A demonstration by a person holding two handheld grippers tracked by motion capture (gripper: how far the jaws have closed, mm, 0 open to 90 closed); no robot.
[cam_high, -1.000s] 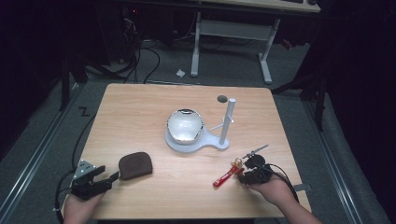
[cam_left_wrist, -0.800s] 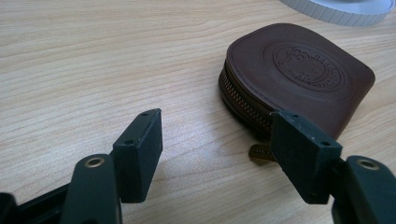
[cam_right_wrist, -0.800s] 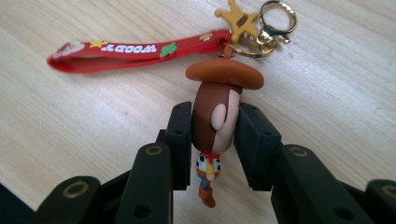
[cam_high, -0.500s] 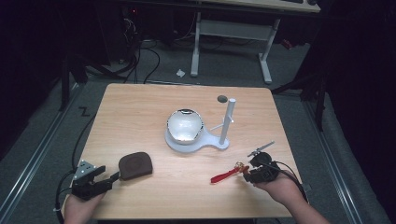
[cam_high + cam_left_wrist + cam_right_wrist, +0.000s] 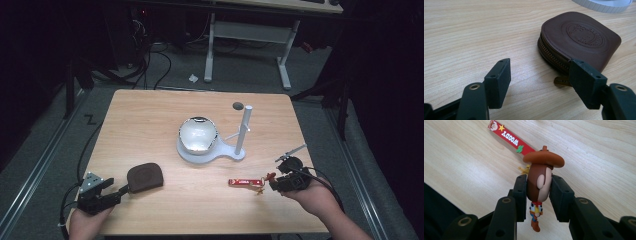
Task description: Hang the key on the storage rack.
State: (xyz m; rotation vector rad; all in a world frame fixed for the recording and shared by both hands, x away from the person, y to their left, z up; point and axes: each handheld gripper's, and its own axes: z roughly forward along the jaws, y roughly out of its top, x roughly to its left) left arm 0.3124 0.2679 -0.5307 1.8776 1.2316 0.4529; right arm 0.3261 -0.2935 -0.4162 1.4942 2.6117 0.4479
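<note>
A cowboy figure keychain (image 5: 541,170) with a brown hat sits between the pads of my right gripper (image 5: 538,187), which is shut on its head. Its red "WOODY" strap (image 5: 510,138) trails away over the wood. From above, the right gripper (image 5: 274,182) is at the table's front right, and the strap (image 5: 245,182) stretches to its left. My left gripper (image 5: 541,72) stands open, its right jaw just in front of a brown zipped leather pouch (image 5: 581,37). The high view has the left gripper (image 5: 118,189) at the front left beside the pouch (image 5: 145,177).
A white stand (image 5: 200,154) with a shiny dome (image 5: 198,134) and an upright post (image 5: 243,127) occupies the table's middle. A small dark hole (image 5: 238,105) lies behind the post. Cables run over the floor beyond the far edge.
My right gripper has risen and shifted a little right with the figure in it, and the red strap has followed. The left gripper and the pouch have not moved.
</note>
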